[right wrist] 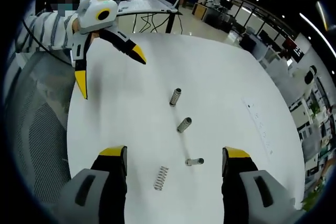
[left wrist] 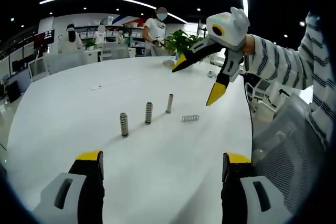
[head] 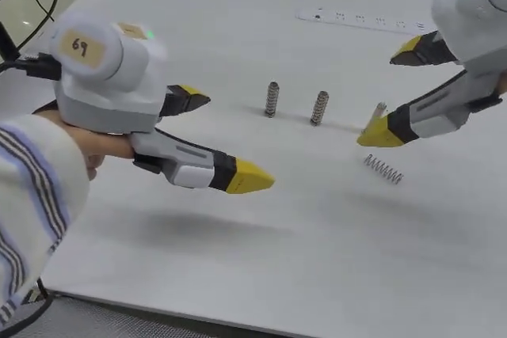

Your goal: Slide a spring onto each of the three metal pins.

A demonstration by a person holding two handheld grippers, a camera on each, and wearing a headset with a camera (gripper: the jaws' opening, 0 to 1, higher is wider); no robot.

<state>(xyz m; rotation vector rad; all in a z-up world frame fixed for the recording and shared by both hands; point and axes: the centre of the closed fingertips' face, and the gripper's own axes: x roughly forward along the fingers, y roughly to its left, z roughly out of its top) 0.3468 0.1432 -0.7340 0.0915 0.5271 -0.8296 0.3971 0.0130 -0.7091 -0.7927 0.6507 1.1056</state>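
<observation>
Loose spring: the loose spring (head: pixel 383 169) lies on its side on the white worktop (head: pixel 238 259), untouched. It is just beside the bare pin, on the side toward the worktop's near edge.
Bare pin: the bare pin (left wrist: pixel 169 103) stands upright at one end of a row of three. In the head view the right tool's lower jaw tip partly covers it.
Loaded pins: the middle pin (head: pixel 319 107) and the end pin (head: pixel 272 99) each already wear a spring, so by my reading one spring is left to fit.
How it will handle: it looks like a light, thin wire coil, soft along its length and stiff enough across it. On this smooth top it will likely roll or skid if nudged. A hard squeeze could crush it or shoot it out of the jaws.
Where to take hold: probably across the coil, near one end, with gentle pressure. That leaves the other end open and free to meet the pin's tip, and the coil can then be tipped upright.
Right tool: the right tool (head: pixel 388 93) has its jaws wide apart and holds nothing. It hovers over the bare pin and the loose spring.
Left tool: the left tool (head: pixel 230 136) is also spread wide and empty. It is held above the worktop nearer the near edge, well apart from the row.
Far edge: a power strip (head: pixel 356 20) lies well apart from the pins.
</observation>
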